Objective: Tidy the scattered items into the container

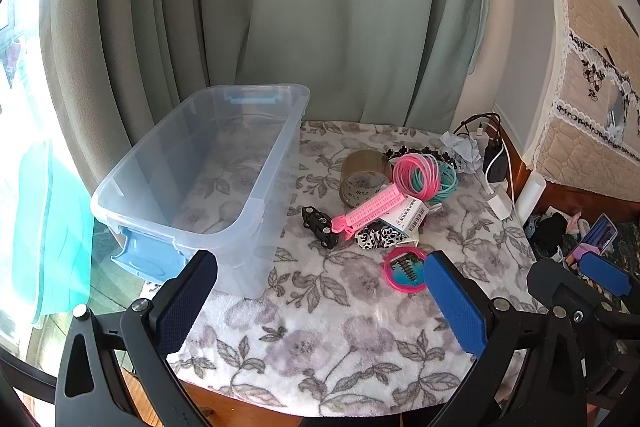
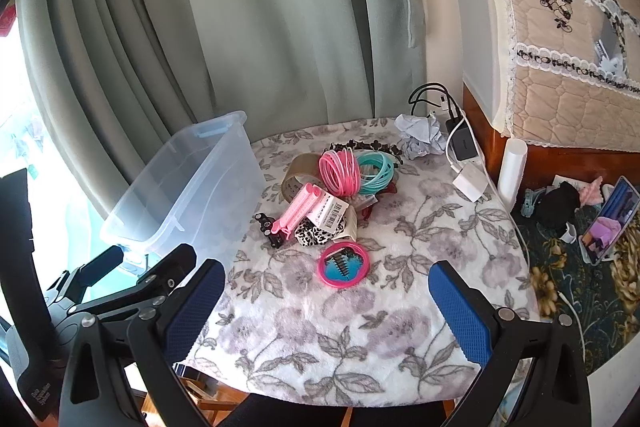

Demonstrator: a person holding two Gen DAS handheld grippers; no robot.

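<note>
Standing at about ten o'clock on the table (image 1: 320, 347), the clear plastic bin (image 1: 200, 167) holds nothing — only the flowered cloth shows through its floor. The scattered things lie in a heap toward one o'clock from it: a roll of tape (image 1: 362, 175), pink rings (image 1: 416, 173), teal rings (image 1: 448, 179), a pink clip (image 1: 368, 209), a small white box (image 1: 412, 217), a spotted hair tie (image 1: 378, 239) and a black clip (image 1: 320, 227). A round pink mirror (image 1: 404, 269) sits apart, nearest the tools. The left tool (image 1: 320, 307) and right tool (image 2: 326, 311) both hover spread wide, gripping nothing.
</note>
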